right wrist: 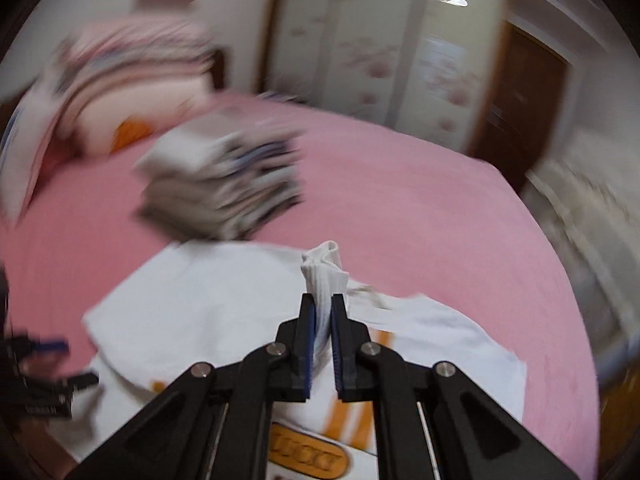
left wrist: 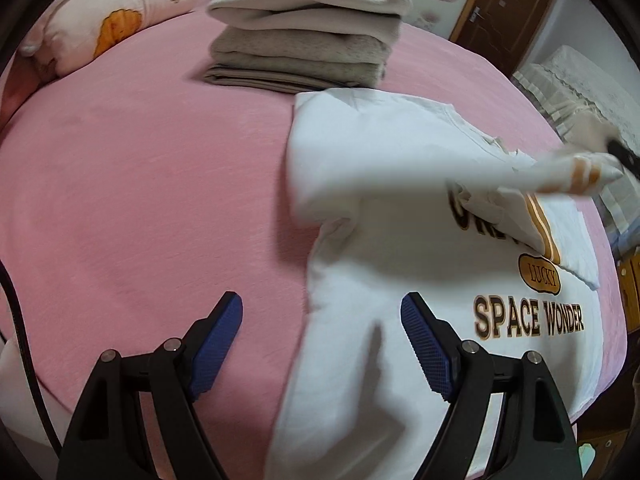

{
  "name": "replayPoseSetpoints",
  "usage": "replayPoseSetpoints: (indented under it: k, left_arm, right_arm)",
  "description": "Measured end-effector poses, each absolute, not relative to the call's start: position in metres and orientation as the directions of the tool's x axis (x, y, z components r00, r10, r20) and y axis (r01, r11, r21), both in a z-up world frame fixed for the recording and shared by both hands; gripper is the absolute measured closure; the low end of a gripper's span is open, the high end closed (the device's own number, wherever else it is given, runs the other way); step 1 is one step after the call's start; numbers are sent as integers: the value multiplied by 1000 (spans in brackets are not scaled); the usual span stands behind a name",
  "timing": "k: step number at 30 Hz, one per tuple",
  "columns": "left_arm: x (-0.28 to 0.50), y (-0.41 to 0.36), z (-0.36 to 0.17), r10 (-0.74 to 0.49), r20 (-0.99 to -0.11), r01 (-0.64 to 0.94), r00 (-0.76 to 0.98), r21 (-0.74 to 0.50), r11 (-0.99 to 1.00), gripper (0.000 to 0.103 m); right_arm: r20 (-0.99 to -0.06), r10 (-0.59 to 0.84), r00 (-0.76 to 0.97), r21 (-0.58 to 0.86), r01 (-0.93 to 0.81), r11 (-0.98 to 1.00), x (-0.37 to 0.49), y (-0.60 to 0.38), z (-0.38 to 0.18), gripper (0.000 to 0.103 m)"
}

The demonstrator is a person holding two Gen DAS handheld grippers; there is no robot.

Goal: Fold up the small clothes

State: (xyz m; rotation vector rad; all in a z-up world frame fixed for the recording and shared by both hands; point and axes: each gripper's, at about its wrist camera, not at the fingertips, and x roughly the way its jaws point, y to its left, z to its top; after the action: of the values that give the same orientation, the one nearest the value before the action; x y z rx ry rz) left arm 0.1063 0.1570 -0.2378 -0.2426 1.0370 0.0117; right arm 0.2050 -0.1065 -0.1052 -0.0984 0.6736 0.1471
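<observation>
Lying on the bed: white sweatshirt (left wrist: 400, 248), lettered "SPACE WONDER", spread over the pink sheet (left wrist: 140, 200).
Sleeve: its ribbed cuff (right wrist: 325, 270) is pinched in my right gripper (right wrist: 323, 320), lifted above the shirt's chest.
Right jaws: narrow, clamped on that cuff.
Left gripper (left wrist: 322, 316): I hold it wide, nothing between the blue pads (left wrist: 216, 344), poised over the shirt's near edge.
Behind: folded stack of beige clothes (left wrist: 304, 32); pink pillow (left wrist: 116, 20) beyond.
</observation>
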Motion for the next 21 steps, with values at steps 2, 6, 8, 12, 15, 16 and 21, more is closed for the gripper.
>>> replayPoseSetpoints:
  k: [2,6,8,12,15,16,21]
  left_arm:
    - [112,151,-241,-102,-858,-114,503,-183,976,23]
    - [123,138,-247,-95,-871,-97,483,-161,982,23]
    - [127,131,-248,-87,-874,-90,478,-147,985,23]
    - [139,115,-250,-37,-878,-76,478,-83,994,23]
    - [146,108,-252,22,-875,-83,483,-21,996,23]
    - [149,107,-253,45,-874,-91,484,1,996,23]
    - [161,103,-254,160,-858,-131,487,109,985,23]
  right_arm:
    - [-651,68,756,46,-50,998,206,-154,-120,96]
    - [-745,55,665,160,98,982,193,-219,-165,94]
    - [-807,89,583,203,134,970,182,-236,-192,92]
    - [-840,134,525,255,165,953,165,-252,-209,92]
    - [-816,173,552,311,167,936,172,-265,-202,85]
    - [-806,178,564,320,163,933,178,-269,-197,79]
    - [-809,204,552,327,134,935,226,-282,-197,58]
